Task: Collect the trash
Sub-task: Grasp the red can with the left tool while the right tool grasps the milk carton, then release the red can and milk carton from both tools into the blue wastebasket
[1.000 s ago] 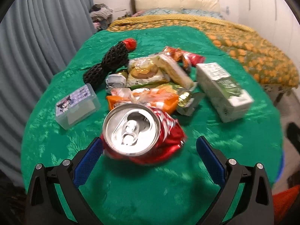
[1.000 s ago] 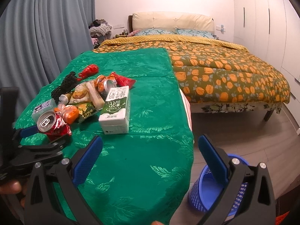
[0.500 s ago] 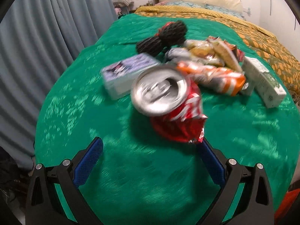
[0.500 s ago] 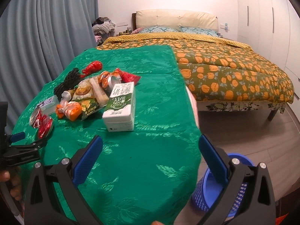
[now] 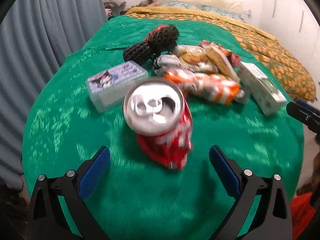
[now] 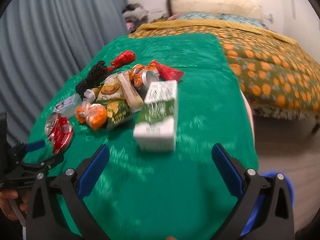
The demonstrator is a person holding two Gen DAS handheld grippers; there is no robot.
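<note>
Motion blur smears the milk carton's (image 6: 158, 118) print beyond reading; it lies just ahead of the wide-open right gripper (image 6: 160, 166). The crushed red can (image 5: 160, 124), brand unreadable, lies on the green cloth (image 5: 60, 120) before the equally spread, empty left gripper (image 5: 160, 166)

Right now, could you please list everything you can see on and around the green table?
Crushed can: one, red with silver top, nearest the left gripper.
Plastic case: one, clear with purple cartoon label, behind the can.
Milk carton: one, white and green, lying ahead of the right gripper.
Snack wrappers: several, orange, yellow-green and red, heaped mid-table.
Second can: one, orange, in the heap.
Mesh sleeve: one, black, far left.
Tablecloth: one, green.
Bin: one, blue, on the floor.
Bed: one, orange-patterned cover.
Left gripper: open.
Right gripper: open.
</note>
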